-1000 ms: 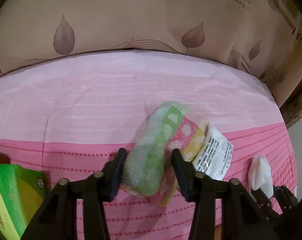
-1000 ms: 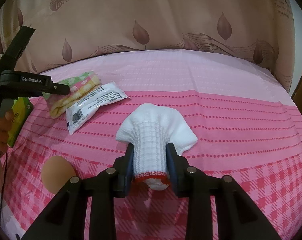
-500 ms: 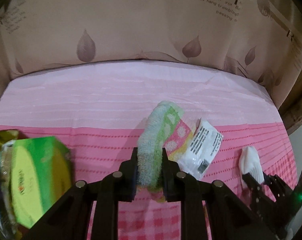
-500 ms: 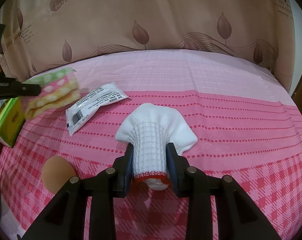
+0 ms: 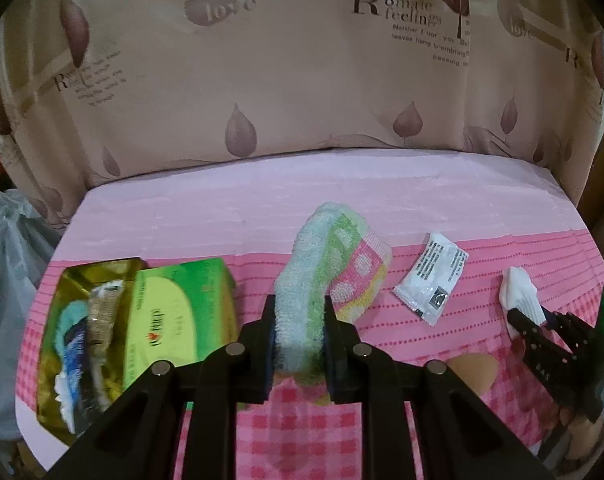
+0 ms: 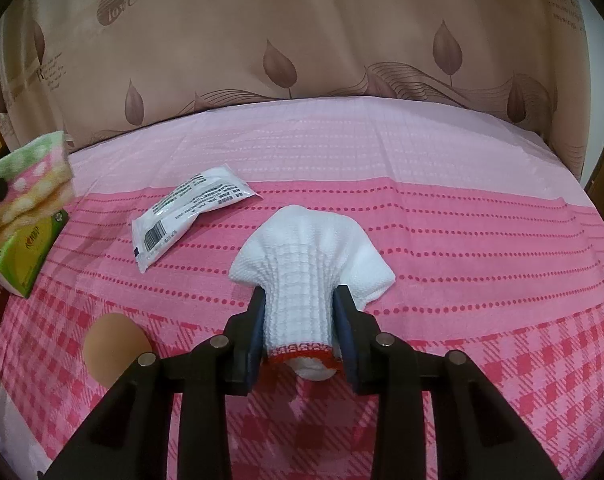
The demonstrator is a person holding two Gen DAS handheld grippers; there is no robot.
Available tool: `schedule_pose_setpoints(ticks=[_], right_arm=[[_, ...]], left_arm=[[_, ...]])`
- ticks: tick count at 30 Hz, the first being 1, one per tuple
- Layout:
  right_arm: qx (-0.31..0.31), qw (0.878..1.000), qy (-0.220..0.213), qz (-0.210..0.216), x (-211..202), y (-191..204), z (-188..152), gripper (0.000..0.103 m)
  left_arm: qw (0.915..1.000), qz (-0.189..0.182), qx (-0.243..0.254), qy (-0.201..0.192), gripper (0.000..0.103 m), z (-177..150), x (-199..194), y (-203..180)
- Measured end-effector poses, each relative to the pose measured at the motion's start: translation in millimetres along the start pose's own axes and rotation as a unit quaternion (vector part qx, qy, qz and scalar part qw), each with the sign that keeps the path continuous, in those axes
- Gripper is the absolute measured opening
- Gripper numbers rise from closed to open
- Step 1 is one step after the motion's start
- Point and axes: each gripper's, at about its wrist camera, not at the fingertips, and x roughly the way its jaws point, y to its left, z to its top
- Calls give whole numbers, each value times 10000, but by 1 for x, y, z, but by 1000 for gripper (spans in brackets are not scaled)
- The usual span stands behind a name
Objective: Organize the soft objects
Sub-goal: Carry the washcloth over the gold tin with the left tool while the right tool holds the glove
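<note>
Curtain (image 5: 302, 80) says "love" and "Romatic feeling"
Left gripper (image 5: 298, 332) jaws clamped on the towel (image 5: 321, 264), lifted over the bed (image 6: 421, 200); right gripper (image 6: 300, 320) jaws squeezing the sock (image 6: 302, 256) there.

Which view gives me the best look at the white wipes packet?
The right wrist view: the white wipes packet lies unobstructed on the pink cloth, barcode and print visible. The left wrist view shows it whole but smaller.

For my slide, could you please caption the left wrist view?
Left claw shut on a folded towel above the pink bedspread, a green box alongside.
</note>
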Motion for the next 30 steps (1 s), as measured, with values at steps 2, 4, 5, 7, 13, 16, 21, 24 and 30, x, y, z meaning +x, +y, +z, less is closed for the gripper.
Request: schedule_pose_setpoints(ticks=[2,4,5,7,13,16,21,24,30], right_arm=[[-3,10000,0,-2,1,0,0,32],[-5,10000,1,-2,1,-1,0,32],[-4,10000,2,0,1,-1,0,32],[-4,10000,1,-3,1,-1,0,32],[-10,10000,0,-9,2,-1,-1,32],[-13,10000,4,2,2,0,-1,34],[-14,10000,6,-5,2,0,-1,34],[-17,10000,6,-8,2,0,-1,34],[-18,10000,6,-6,2,0,-1,34]], left_arm=[[10000,50,3,-79,19,-2,-10,7],[9997,163,8,-152,19,-2,-18,13],[9997,201,-1,-155,19,-2,-19,15],[9995,267,-30,-181,19,-3,-24,24],[9984,484,-194,-196,19,-7,-30,54],[9974,635,-282,-211,19,-8,-32,69],[9953,838,-439,-201,19,-9,-33,98],[9939,952,-538,-154,19,-11,-30,113],[9916,1121,-643,-46,19,-16,-23,138]])
